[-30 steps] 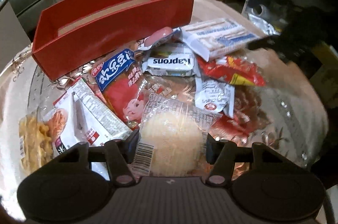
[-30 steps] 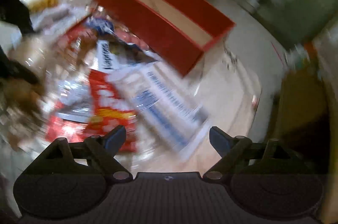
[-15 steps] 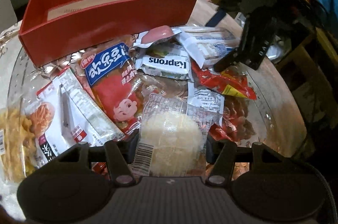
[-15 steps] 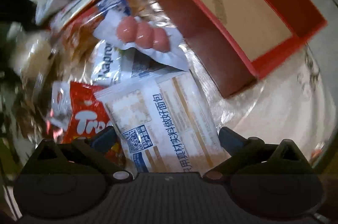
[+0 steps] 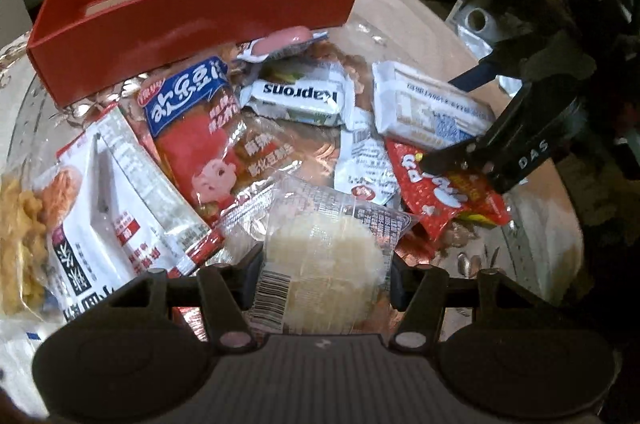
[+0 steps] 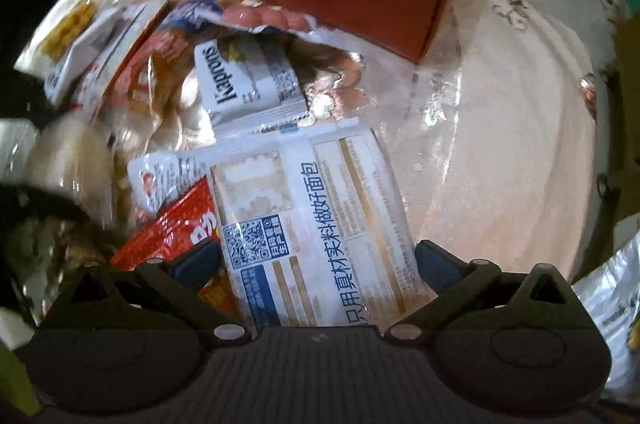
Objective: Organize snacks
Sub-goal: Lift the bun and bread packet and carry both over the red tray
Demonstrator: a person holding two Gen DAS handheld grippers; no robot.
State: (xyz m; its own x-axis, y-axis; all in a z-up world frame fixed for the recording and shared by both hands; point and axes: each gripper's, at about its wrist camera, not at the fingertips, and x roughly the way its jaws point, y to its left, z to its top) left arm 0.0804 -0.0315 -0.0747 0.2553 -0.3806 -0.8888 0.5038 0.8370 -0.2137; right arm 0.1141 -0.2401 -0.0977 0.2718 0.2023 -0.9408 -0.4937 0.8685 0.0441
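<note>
In front of the red box (image 5: 192, 4), the left gripper (image 5: 326, 276) clamps the rice cake packet (image 5: 324, 264) while the right gripper (image 6: 316, 264) straddles the bread packet (image 6: 308, 208) with jaws spread, presumably for boxing.

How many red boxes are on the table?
1. The red box stands open at the far edge of the table, just behind the snack pile; it also shows in the right wrist view. No other is visible.

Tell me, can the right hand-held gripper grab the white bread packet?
Probably yes: the right hand-held gripper already has its open fingers on either side of the white bread packet, which lies on top with nothing covering it.
</note>
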